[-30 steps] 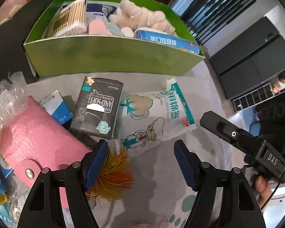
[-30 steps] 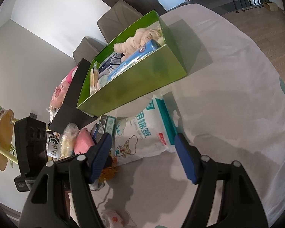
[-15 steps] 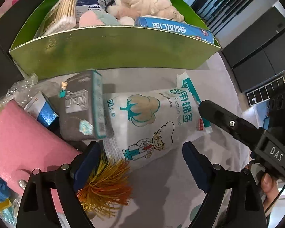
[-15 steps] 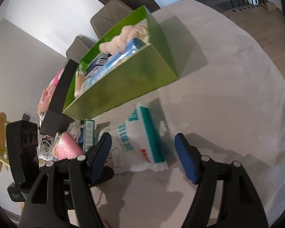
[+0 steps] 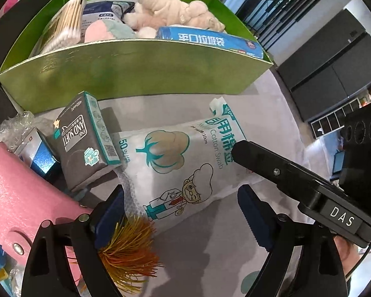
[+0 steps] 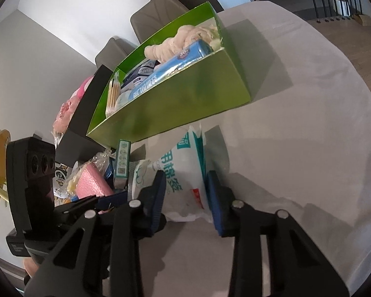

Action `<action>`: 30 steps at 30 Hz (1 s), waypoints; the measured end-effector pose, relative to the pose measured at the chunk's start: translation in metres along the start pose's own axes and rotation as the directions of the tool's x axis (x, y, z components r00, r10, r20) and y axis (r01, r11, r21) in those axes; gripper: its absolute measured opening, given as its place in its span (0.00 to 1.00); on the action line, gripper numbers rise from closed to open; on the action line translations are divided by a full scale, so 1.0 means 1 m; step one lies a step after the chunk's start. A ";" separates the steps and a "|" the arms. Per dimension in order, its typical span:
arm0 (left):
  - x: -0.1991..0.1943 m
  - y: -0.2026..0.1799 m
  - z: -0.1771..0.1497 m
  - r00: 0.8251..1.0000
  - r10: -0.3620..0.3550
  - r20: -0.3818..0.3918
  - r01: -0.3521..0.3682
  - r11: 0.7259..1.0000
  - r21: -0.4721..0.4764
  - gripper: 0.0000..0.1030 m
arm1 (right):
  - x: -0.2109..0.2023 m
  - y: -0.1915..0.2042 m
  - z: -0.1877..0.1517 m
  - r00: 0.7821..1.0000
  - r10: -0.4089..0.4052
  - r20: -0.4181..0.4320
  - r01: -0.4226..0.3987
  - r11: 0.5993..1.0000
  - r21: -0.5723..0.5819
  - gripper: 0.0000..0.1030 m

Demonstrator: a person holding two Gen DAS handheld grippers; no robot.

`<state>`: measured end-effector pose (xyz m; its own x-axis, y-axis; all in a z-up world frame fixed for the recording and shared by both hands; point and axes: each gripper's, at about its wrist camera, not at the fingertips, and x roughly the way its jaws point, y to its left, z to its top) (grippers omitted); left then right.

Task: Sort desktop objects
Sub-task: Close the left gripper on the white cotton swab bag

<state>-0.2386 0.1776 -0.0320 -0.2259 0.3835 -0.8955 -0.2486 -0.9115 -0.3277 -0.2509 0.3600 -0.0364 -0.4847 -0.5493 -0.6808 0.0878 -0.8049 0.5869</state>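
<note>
Closing right tongs [image 6: 186, 195] around cotton swab bag [image 6: 183, 183], left tongs [image 5: 183, 212] wide

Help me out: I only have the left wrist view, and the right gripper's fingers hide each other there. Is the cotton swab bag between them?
Observer: Yes. In the right wrist view the cotton swab bag sits between the fingers of the right gripper, which are closing on it.
Operator: Which end?
Observer: The end away from the green box, beside the bag's red label.
Operator: Anything behind the box?
Observer: Grey chairs.
</note>
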 end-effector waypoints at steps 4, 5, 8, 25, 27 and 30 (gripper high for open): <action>-0.009 0.002 -0.005 1.000 -0.010 0.009 0.010 1.000 0.011 0.87 | -0.004 0.003 -0.001 1.000 -0.004 0.006 0.004 1.000 -0.006 0.33; -0.011 0.003 -0.005 1.000 -0.012 0.010 0.012 1.000 0.012 0.87 | -0.006 0.003 -0.001 1.000 -0.001 0.006 0.001 1.000 -0.005 0.33; -0.017 0.004 -0.009 1.000 -0.015 0.018 0.015 1.000 0.018 0.87 | -0.008 0.006 -0.001 1.000 -0.002 0.009 0.002 1.000 -0.003 0.33; -0.053 -0.024 -0.019 0.996 -0.026 0.080 0.021 0.998 0.066 0.87 | -0.041 0.029 -0.010 0.999 -0.006 0.047 0.008 1.000 -0.029 0.33; -0.058 -0.026 -0.020 0.996 -0.026 0.088 0.020 0.997 0.070 0.87 | -0.046 0.033 -0.012 0.998 -0.005 0.056 0.007 0.999 -0.035 0.33; -0.060 -0.030 -0.017 0.995 -0.026 0.101 0.018 0.997 0.076 0.87 | -0.052 0.039 -0.013 0.998 -0.005 0.063 0.008 0.999 -0.043 0.33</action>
<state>-0.2013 0.1794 0.0266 -0.3134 0.4199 -0.8517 -0.3237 -0.8904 -0.3199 -0.2113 0.3543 0.0166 -0.5393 -0.5299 -0.6545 0.1216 -0.8181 0.5621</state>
